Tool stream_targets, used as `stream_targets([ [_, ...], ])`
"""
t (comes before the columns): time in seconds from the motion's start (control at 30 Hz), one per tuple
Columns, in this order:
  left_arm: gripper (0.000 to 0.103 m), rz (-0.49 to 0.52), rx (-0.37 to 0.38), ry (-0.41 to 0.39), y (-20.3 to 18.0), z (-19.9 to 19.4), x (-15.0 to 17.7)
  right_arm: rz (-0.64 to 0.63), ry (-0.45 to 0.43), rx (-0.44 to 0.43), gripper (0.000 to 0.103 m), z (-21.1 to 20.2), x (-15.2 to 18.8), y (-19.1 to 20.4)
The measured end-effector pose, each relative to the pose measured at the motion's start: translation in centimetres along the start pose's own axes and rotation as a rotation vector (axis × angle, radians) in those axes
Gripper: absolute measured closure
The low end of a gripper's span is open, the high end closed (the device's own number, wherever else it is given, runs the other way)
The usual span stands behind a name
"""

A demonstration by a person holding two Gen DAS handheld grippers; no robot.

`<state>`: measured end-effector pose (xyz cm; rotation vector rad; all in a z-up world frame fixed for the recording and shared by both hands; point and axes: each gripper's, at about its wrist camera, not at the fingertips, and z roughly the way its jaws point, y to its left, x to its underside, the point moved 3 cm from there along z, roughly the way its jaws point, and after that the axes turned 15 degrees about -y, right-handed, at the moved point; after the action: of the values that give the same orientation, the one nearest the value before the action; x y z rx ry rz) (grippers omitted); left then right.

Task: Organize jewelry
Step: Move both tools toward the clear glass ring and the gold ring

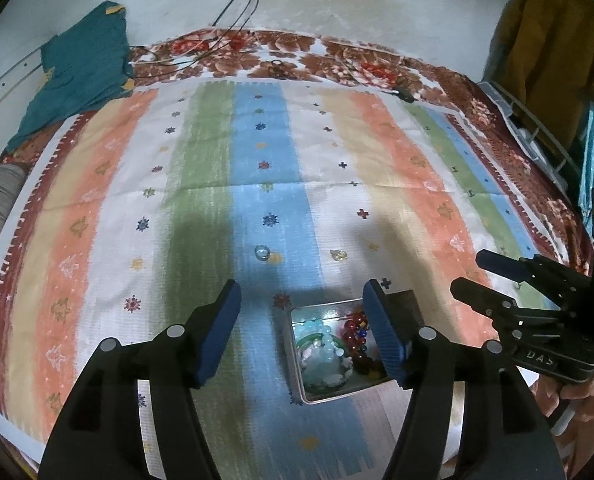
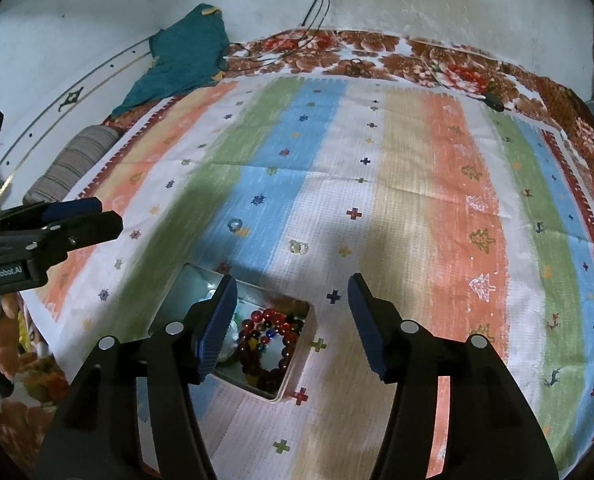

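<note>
Striped cloth (image 1: 257, 184) mostly open; obstacles cluster near the front edge.
A square tin (image 1: 297, 360) of beads sits low at the front, with both grippers close above it: left gripper (image 1: 303, 332), right gripper (image 2: 293, 320), side by side. Two small clear stones (image 1: 262, 252) (image 1: 338, 255) lie just beyond the tin. Cables (image 1: 201, 54) and a teal garment (image 1: 81, 68) occupy the far edge; the middle is free.

Left hand-held gripper (image 1: 303, 330) angled downward, jaws apart with nothing clamped, right hand-held gripper (image 2: 291, 322) likewise (blue pads spread), person's hand (image 1: 581, 412) gripping its handle.
</note>
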<state>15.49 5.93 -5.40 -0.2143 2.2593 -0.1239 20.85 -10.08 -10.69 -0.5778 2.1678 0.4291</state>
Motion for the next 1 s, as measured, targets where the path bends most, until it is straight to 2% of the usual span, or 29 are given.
stream_targets([
  [0.1,0.035,-0.002,-0.017,0.010,0.1,0.6,0.0,0.004,0.006,0.002,0.045,0.5,-0.3,0.1],
  [0.4,0.034,-0.079,-0.050,0.043,1.4,3.2,-0.8,0.021,0.032,0.001,0.040,2.5,-0.9,0.0],
  [1.0,0.030,-0.078,-0.134,0.123,3.3,8.8,-0.9,-0.013,0.115,0.029,0.036,6.9,-0.6,-0.5],
])
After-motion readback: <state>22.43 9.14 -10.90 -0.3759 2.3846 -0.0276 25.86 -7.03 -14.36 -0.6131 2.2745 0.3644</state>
